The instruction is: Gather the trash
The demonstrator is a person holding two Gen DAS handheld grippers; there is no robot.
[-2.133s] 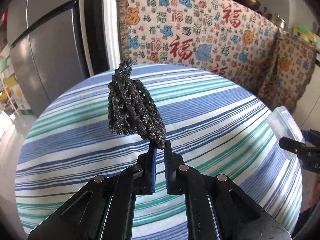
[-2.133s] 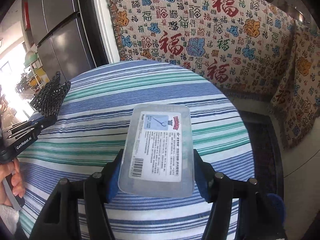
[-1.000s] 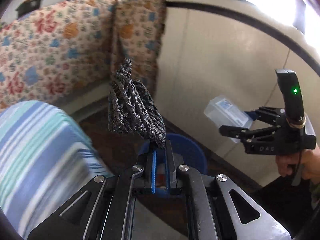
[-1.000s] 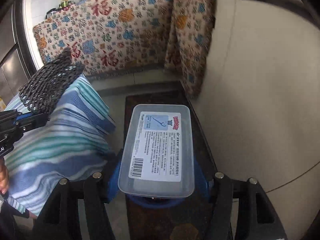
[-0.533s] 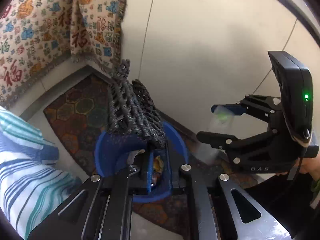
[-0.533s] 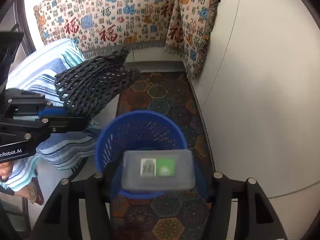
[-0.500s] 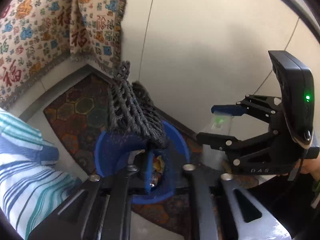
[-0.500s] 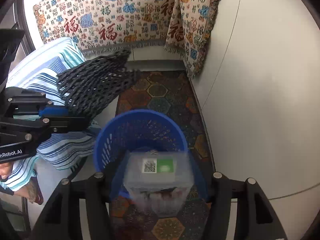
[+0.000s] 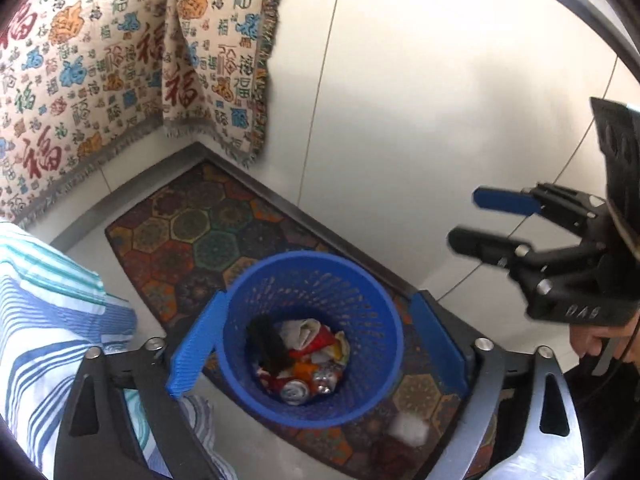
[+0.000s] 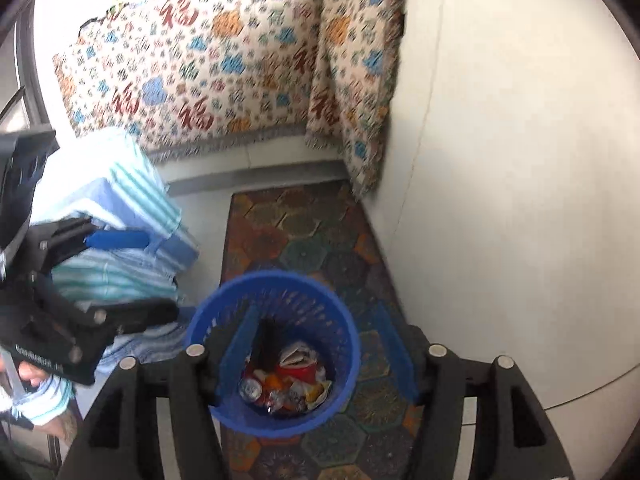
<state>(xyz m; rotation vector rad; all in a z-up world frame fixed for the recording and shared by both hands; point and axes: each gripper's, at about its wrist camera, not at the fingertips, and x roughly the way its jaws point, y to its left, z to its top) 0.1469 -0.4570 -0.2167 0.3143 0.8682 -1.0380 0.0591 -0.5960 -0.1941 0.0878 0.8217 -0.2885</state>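
A blue perforated basket (image 9: 320, 258) (image 10: 272, 276) stands on the floor mat and holds cans, wrappers and a black mesh net (image 9: 266, 344) (image 10: 266, 340). My left gripper (image 9: 320, 300) (image 10: 148, 276) hangs over the basket. Its jaws are opening wide with nothing between the blue pads (image 9: 196, 348). My right gripper (image 10: 318, 316) (image 9: 468, 218) is also above the basket, its jaws opening and empty. A pale blurred thing (image 9: 408, 428) lies on the mat just outside the basket; I cannot tell whether it is the clear plastic box.
A patterned hexagon mat (image 9: 192, 232) (image 10: 304, 216) lies in a corner of white walls (image 9: 420, 100). A patterned blanket (image 10: 208, 80) hangs behind. The striped tablecloth (image 9: 48, 312) (image 10: 120, 216) drapes at the left. A hand (image 9: 596, 340) holds the right gripper.
Both grippers swung from the table to over the basket. The left jaws opened and the black net fell in. The right gripper let go of the clear box, which dropped out of view.
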